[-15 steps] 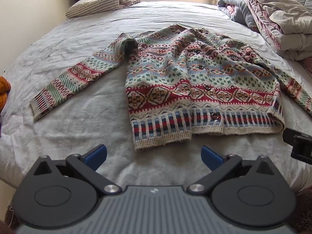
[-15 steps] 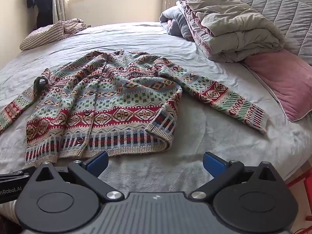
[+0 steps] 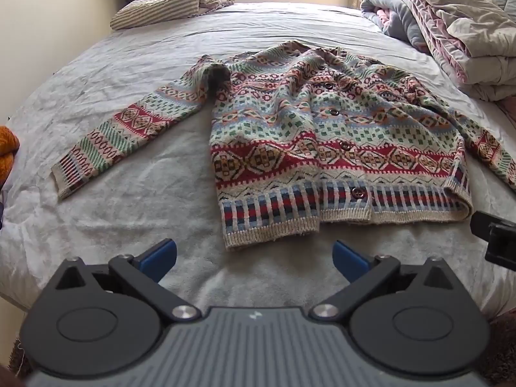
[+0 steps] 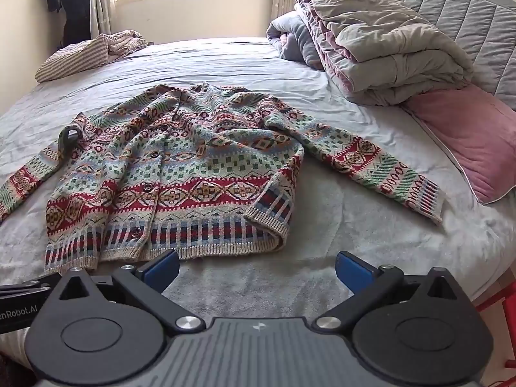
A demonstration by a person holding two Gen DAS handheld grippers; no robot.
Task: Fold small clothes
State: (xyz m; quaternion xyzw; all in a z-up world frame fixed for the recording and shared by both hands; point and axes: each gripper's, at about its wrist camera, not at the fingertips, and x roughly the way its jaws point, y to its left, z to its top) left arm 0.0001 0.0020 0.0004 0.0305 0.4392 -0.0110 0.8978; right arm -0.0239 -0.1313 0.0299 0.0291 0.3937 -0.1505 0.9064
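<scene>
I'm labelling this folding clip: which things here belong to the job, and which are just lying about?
For the job: patterned cardigan, left hand-held gripper, right hand-held gripper, both open and empty.

Lying about: striped cloth, folded duvet, pink pillow, orange item.

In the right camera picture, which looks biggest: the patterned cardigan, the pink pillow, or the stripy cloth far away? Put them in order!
1. Cardigan, biggest by far.
2. Pink pillow.
3. Stripy cloth, though it lies farthest from the camera, so its real size is unsure.
</scene>
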